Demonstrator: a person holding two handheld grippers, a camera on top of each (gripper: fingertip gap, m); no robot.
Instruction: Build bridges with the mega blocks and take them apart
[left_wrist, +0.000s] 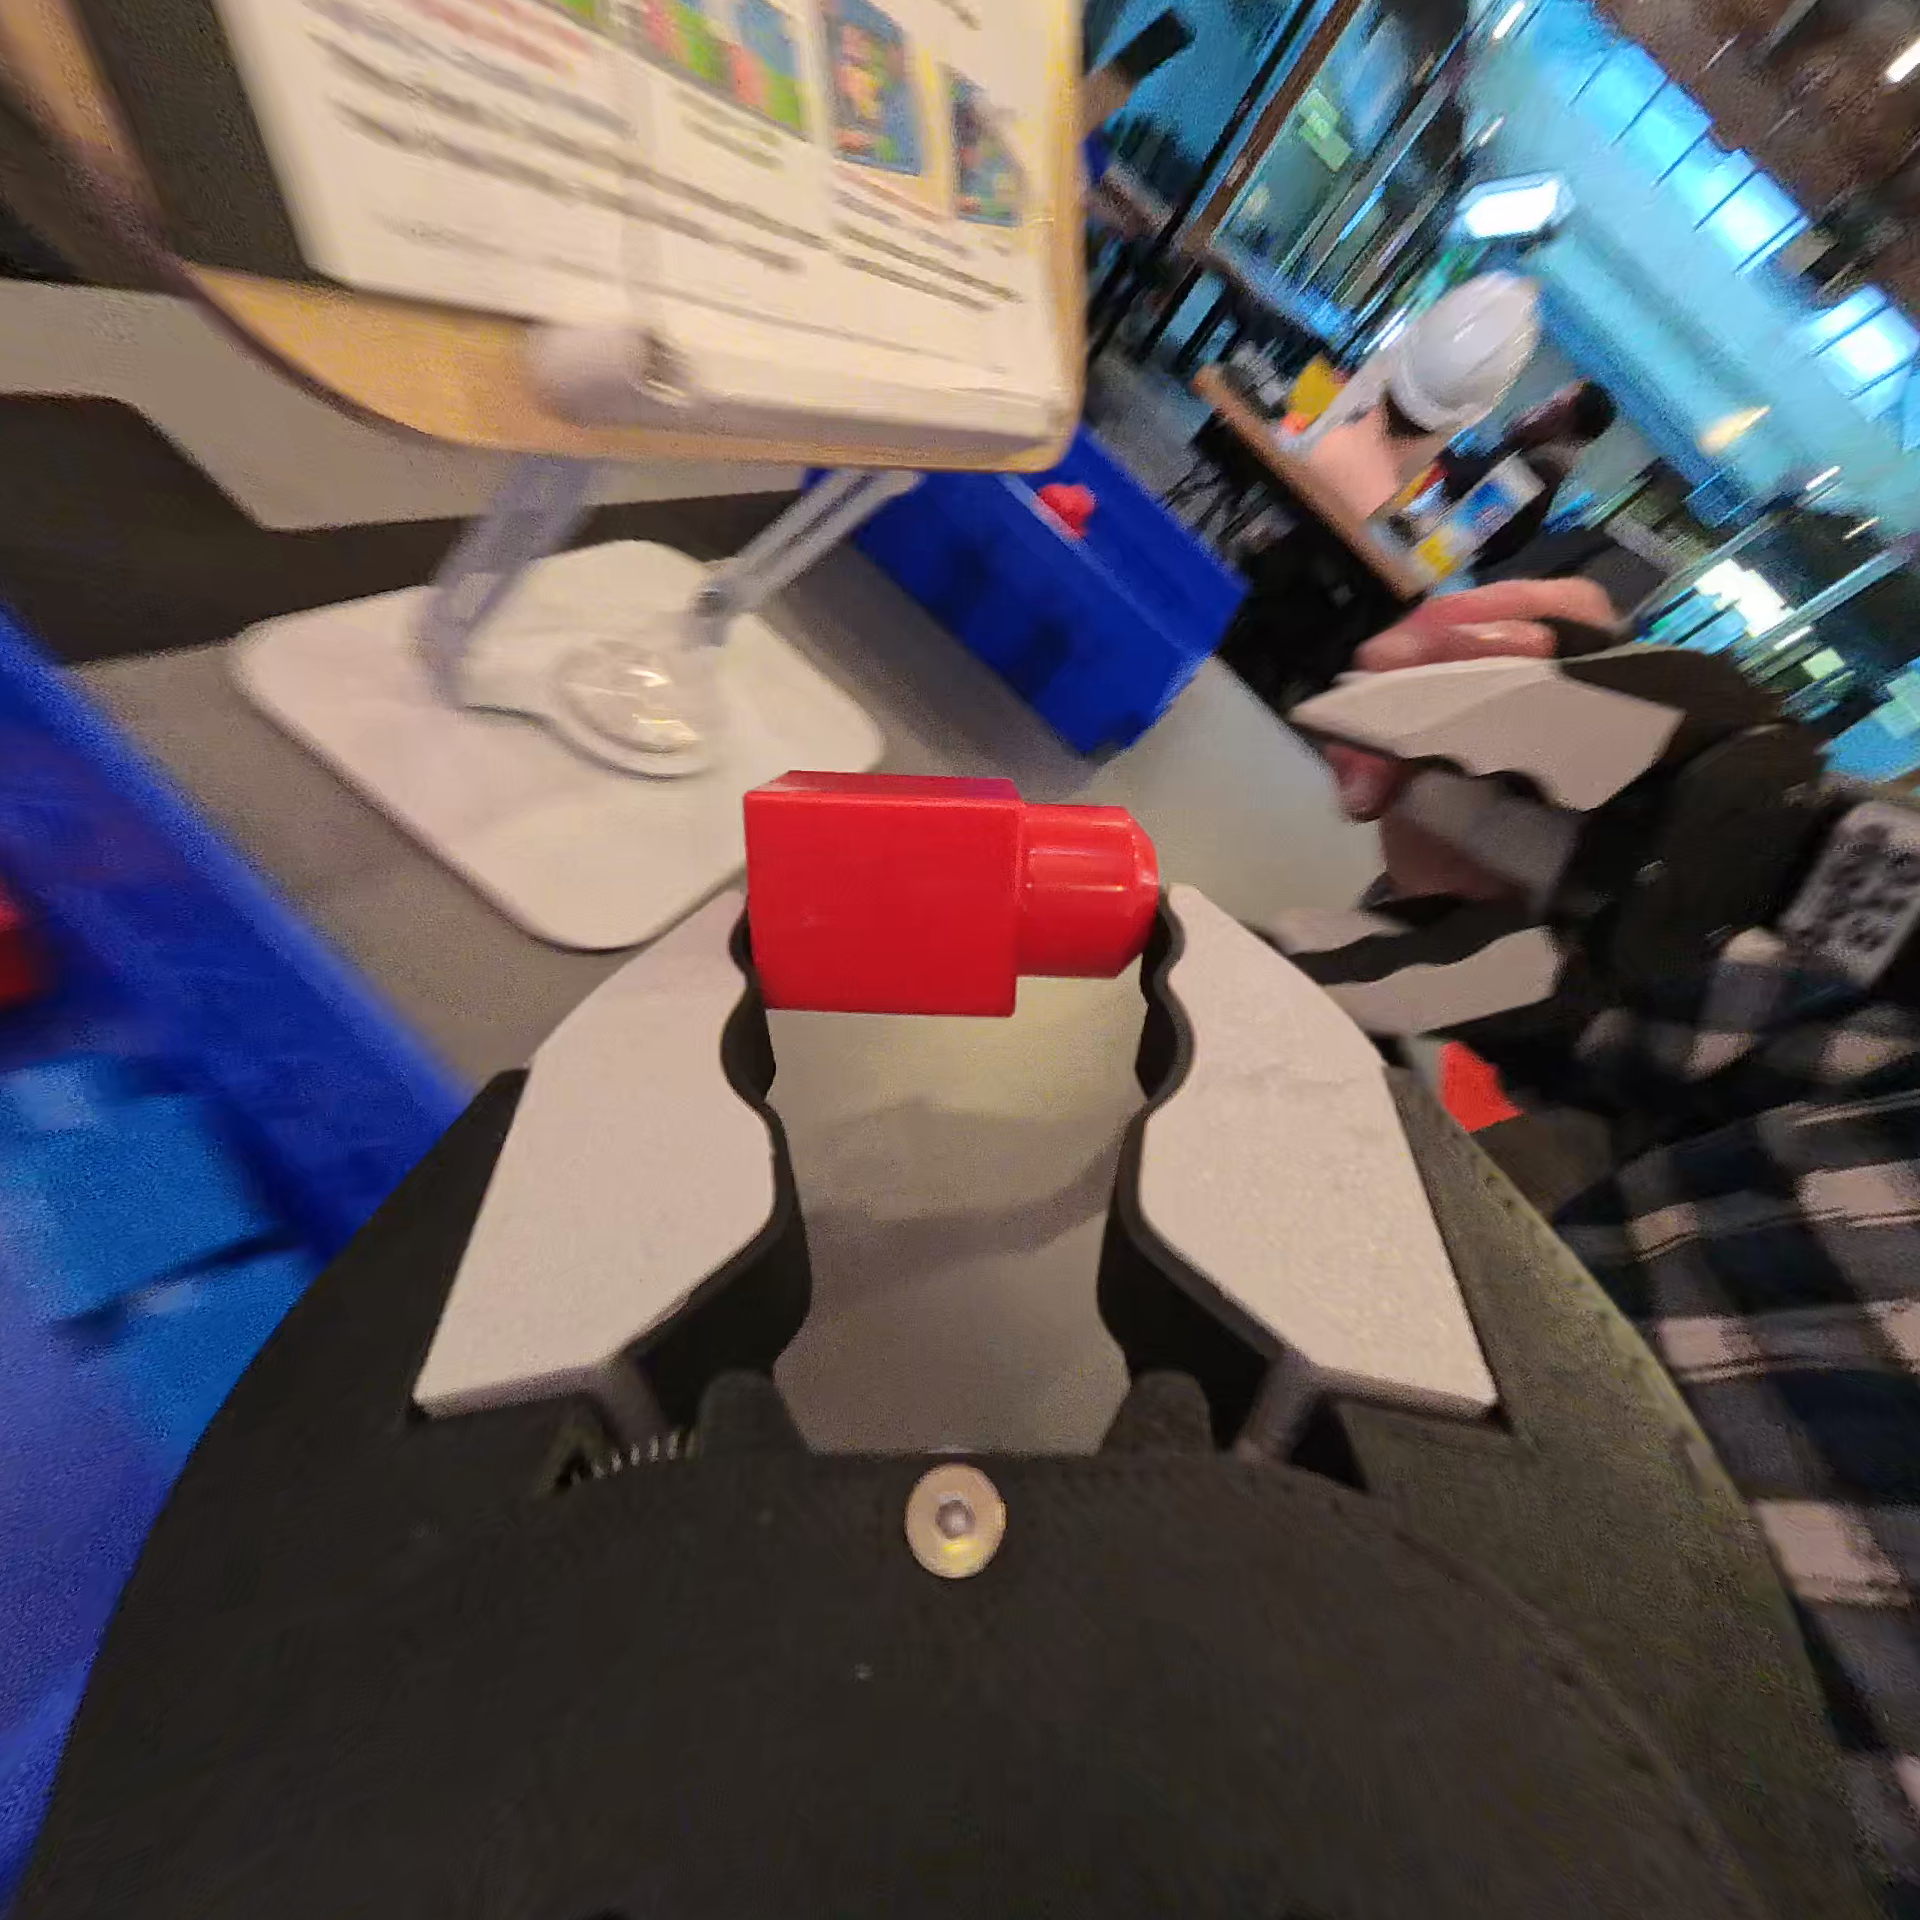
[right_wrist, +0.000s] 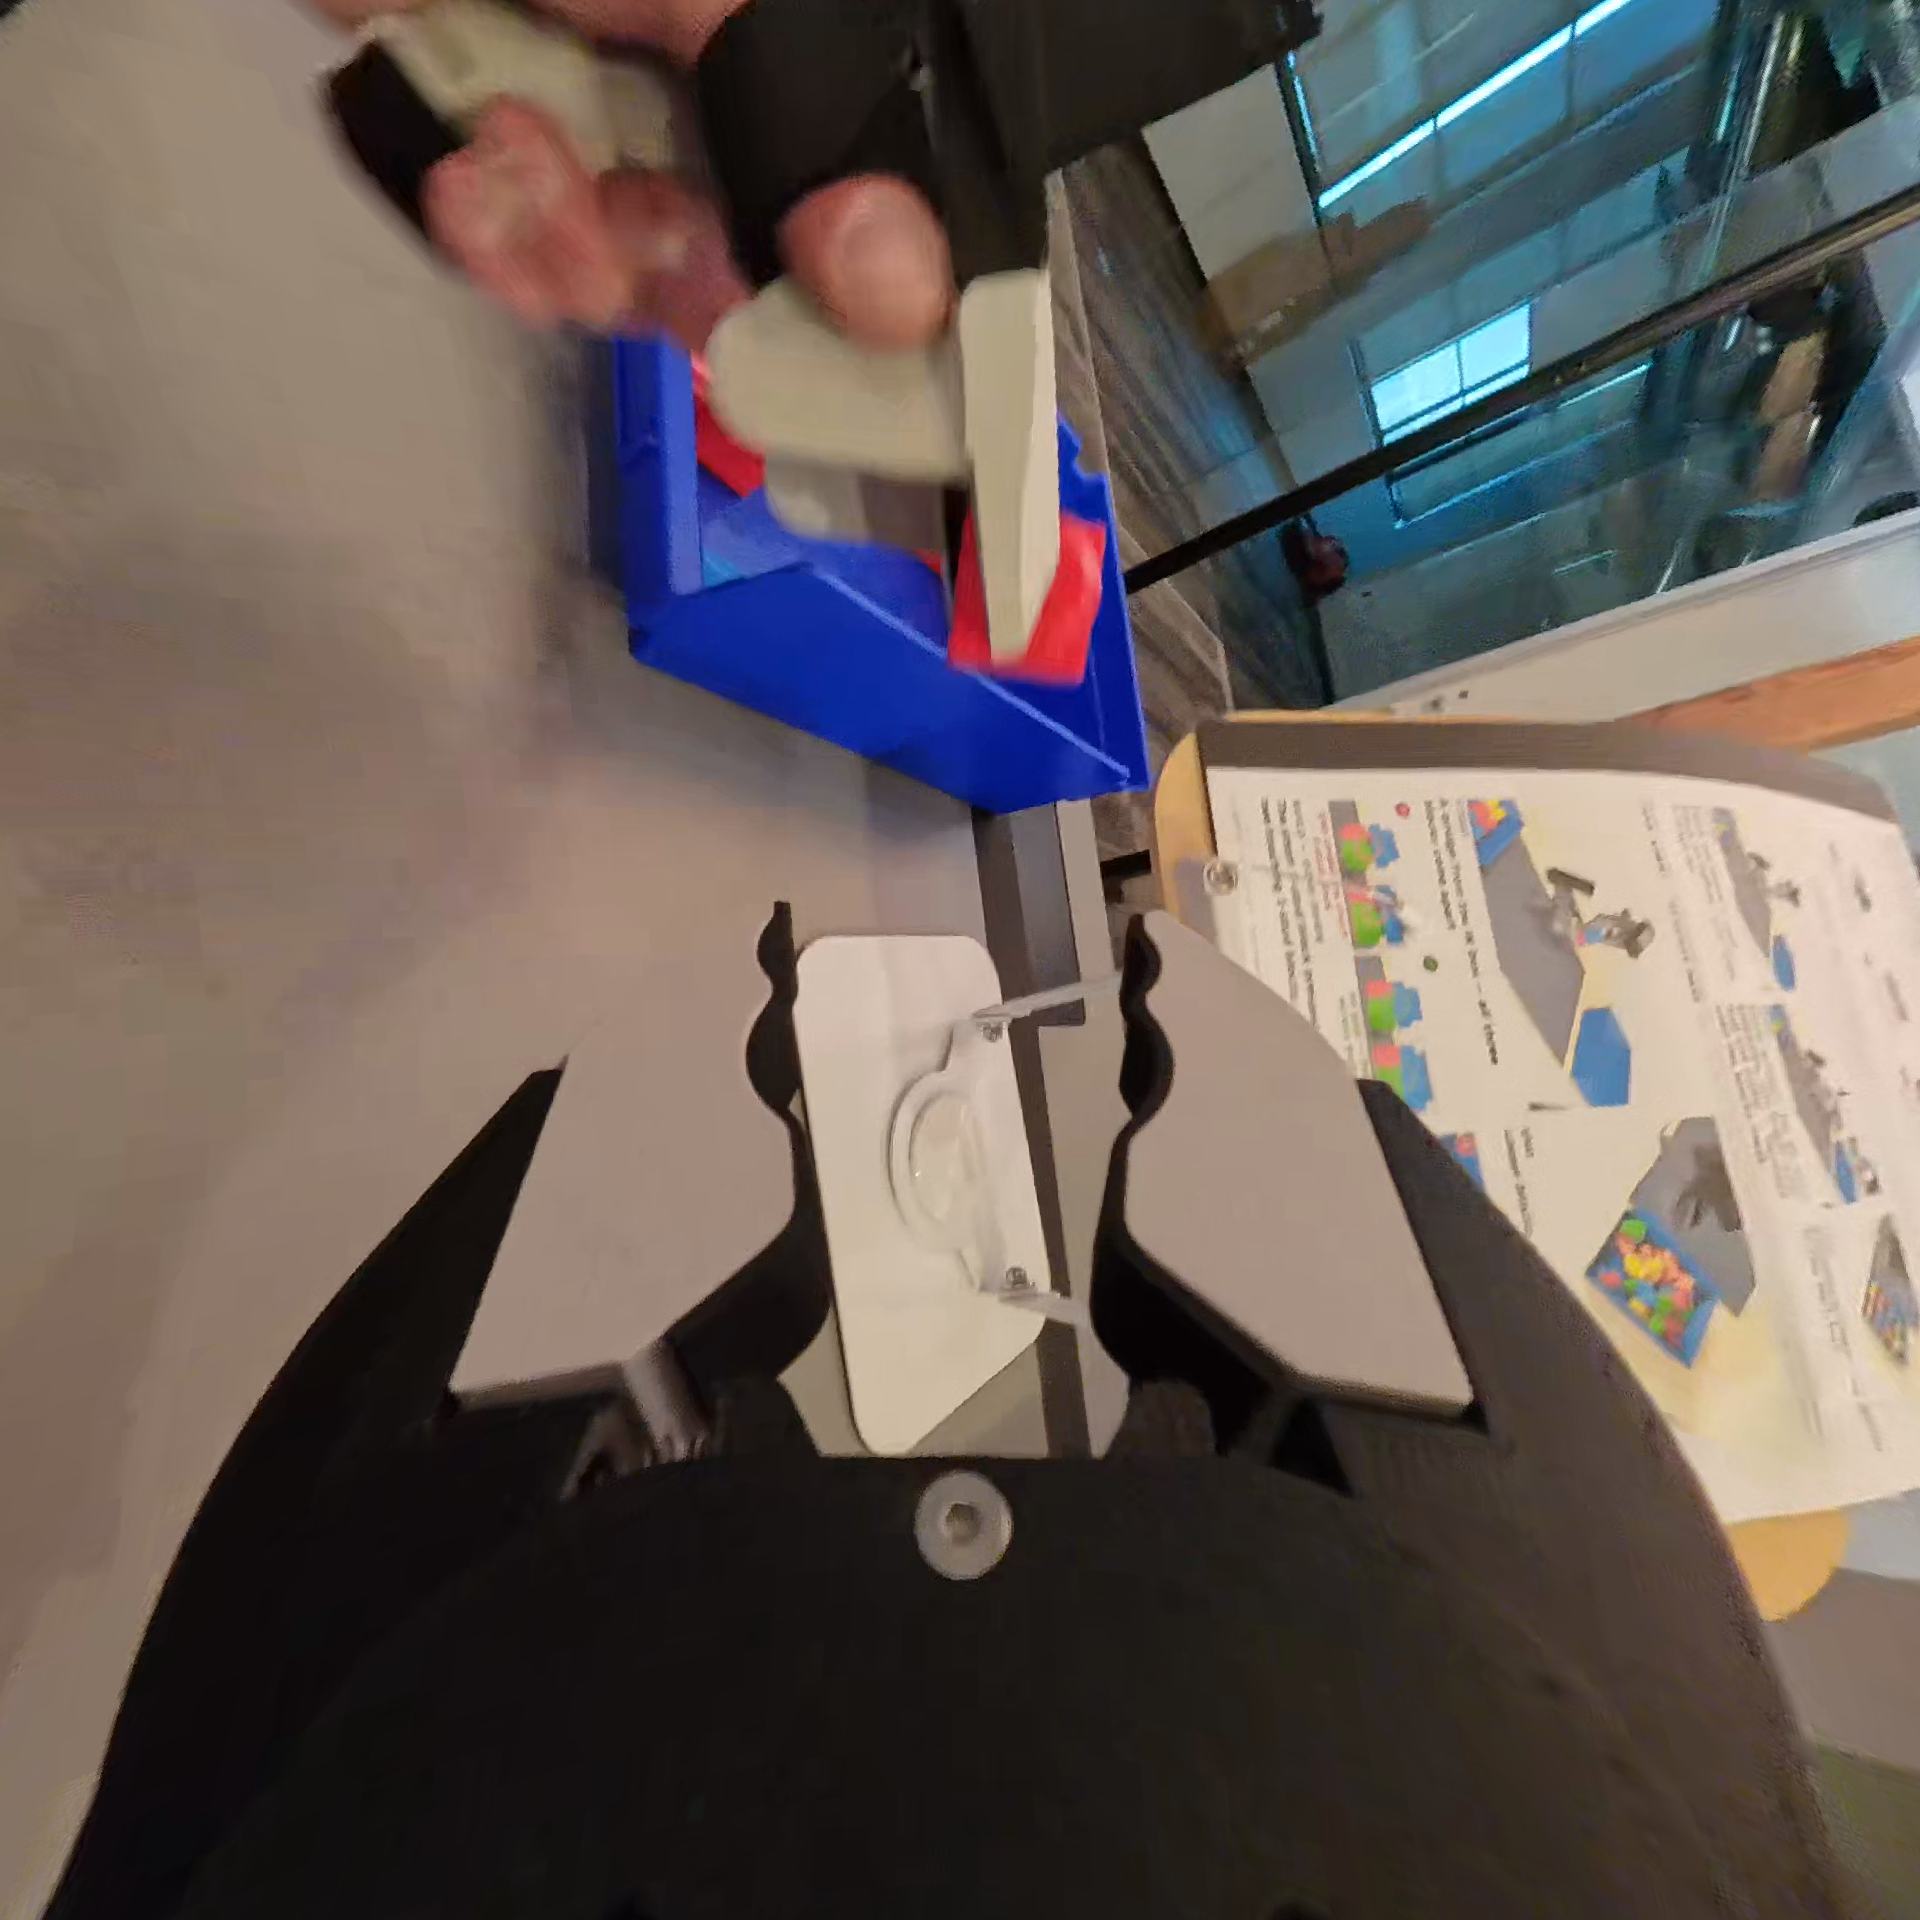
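One red block (left_wrist: 883, 894), single stud, lies sideways across the tips of the left gripper (left_wrist: 951, 961): flat base against one pad, stud end against the other, clamped lengthwise. The right wrist view agrees, showing red between those grey fingers over the blue bin (right_wrist: 831, 665).

Landmark: the blue bin, on the grey table (right_wrist: 260, 623).
- Red block: in the air over the bin's open top, held clear of its walls.
- More red pieces: inside the bin, partly hidden.
- Right gripper (right_wrist: 951, 997): well to the near side of the bin, fingers apart, nothing between them; only the white stand base (right_wrist: 914, 1174) lies beyond.
- Instruction sheet (right_wrist: 1558, 1091) on a wooden board: just beside the bin's corner.

Handling note, as judgement: the hold bears on the rounded stud end, so the block could pivot or slip. Keep steady squeeze, move slowly clear of the rim, then turn the stud upward. The free gripper can steady the partner piece before pressing down.
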